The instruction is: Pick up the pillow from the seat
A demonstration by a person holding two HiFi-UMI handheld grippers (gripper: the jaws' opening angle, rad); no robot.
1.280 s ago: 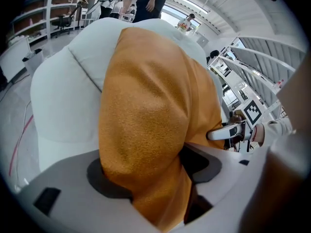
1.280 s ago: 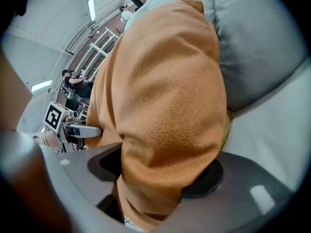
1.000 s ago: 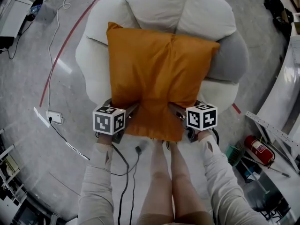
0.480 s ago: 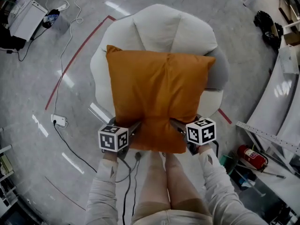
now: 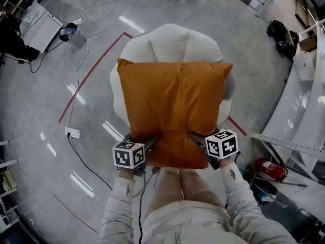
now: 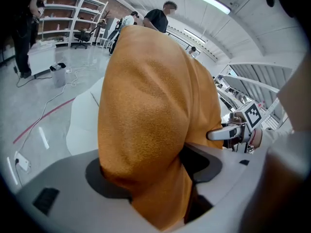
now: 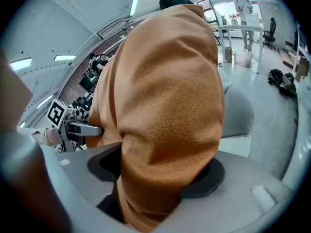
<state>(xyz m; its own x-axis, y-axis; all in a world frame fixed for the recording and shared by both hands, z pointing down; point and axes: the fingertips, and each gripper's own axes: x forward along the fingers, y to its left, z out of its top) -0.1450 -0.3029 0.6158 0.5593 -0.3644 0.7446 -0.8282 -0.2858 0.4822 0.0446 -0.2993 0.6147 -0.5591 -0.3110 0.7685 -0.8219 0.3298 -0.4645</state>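
Note:
A large orange pillow (image 5: 172, 105) hangs lifted above the white round seat (image 5: 172, 42), covering most of it. My left gripper (image 5: 150, 142) is shut on the pillow's near left corner, and my right gripper (image 5: 194, 138) is shut on its near right corner. In the left gripper view the orange pillow (image 6: 150, 106) bunches between the grey jaws and fills the middle; the right gripper (image 6: 228, 133) shows beyond it. The right gripper view has the same pillow (image 7: 165, 106) pinched in its jaws, with the left gripper (image 7: 77, 126) at the left.
A grey cushion (image 5: 229, 88) peeks out at the seat's right side. Red floor tape (image 5: 91, 72) runs left of the seat, with a power strip (image 5: 73, 132) and cables. A red fire extinguisher (image 5: 270, 169) lies at the right by white benches. People stand in the background.
The pillow has come up off the seat and toward me, both grippers still holding its near corners. The seat now looks smaller and farther below.

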